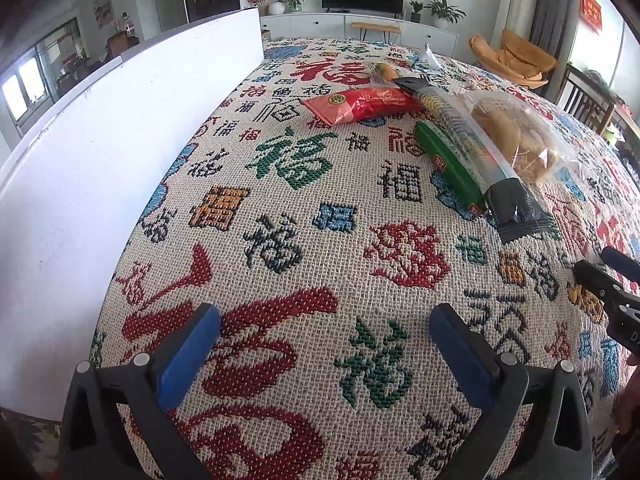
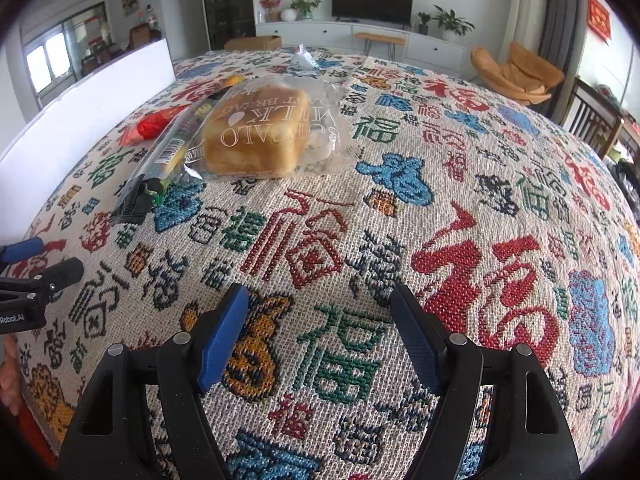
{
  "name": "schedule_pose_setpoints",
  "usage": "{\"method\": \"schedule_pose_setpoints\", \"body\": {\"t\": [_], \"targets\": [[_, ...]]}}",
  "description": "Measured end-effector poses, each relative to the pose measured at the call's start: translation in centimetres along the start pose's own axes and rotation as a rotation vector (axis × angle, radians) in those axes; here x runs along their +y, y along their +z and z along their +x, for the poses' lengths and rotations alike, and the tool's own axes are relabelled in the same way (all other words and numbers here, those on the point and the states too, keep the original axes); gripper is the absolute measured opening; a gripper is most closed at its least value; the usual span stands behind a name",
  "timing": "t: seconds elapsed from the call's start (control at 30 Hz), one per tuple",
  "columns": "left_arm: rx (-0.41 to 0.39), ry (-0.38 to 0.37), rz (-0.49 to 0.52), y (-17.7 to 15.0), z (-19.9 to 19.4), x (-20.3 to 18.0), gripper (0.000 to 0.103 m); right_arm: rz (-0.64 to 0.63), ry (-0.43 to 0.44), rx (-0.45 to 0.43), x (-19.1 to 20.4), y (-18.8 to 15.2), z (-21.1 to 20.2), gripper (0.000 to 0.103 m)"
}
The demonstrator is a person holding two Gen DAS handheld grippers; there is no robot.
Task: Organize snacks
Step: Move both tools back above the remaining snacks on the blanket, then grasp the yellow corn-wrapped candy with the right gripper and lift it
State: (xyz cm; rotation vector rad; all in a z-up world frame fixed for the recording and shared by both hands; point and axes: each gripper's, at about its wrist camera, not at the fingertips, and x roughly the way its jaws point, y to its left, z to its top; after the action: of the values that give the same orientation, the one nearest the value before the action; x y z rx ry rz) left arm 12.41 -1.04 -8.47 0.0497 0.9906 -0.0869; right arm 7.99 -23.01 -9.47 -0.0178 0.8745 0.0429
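**A:** A woven cloth (image 2: 460,208) covered in characters is spread over the whole surface, and a white board (image 1: 120,152) is stood along its left edge.

**B:** Yep. The snacks are piled at the far side: a bagged milk bread (image 2: 256,136), a long black-ended pack (image 1: 472,140) laid over a green pack (image 1: 444,164), a red pack (image 1: 360,106) beside them.

**A:** Left gripper (image 1: 324,344) and right gripper (image 2: 320,340) are held near the cloth's front, fingers spread apart, nothing gripped.
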Motion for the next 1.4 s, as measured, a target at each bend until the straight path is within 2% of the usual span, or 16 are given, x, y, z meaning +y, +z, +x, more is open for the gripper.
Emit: {"method": "schedule_pose_setpoints", "body": {"t": [0.77, 0.87, 0.93, 1.03, 1.17, 1.3, 1.4], "targets": [[-0.002, 0.0, -0.001, -0.1, 0.0, 0.0, 0.103, 0.005, 0.007, -0.002, 0.0, 0.0, 0.0, 0.077], [-0.002, 0.0, -0.001, -0.1, 0.0, 0.0, 0.103, 0.057, 0.014, -0.04, -0.5, -0.2, -0.7, 0.077], [-0.003, 0.001, -0.002, -0.1, 0.0, 0.0, 0.103, 0.1, 0.055, -0.09, -1.1, 0.3, -1.8, 0.077], [-0.007, 0.003, -0.005, 0.1, 0.0, 0.1, 0.103, 0.05, 0.123, -0.117, 0.1, 4.2, -2.9, 0.077], [-0.007, 0.004, -0.006, 0.2, 0.0, 0.1, 0.103, -0.08, 0.201, -0.076, 4.0, 12.8, -1.9, 0.077], [-0.007, 0.003, -0.006, 0.2, 0.0, 0.1, 0.103, -0.114, 0.212, 0.044, 7.4, 20.5, 3.8, 0.077], [-0.008, 0.002, -0.004, 0.3, 0.0, 0.1, 0.103, -0.017, 0.228, 0.169, 8.5, 24.0, 10.1, 0.077]]}}
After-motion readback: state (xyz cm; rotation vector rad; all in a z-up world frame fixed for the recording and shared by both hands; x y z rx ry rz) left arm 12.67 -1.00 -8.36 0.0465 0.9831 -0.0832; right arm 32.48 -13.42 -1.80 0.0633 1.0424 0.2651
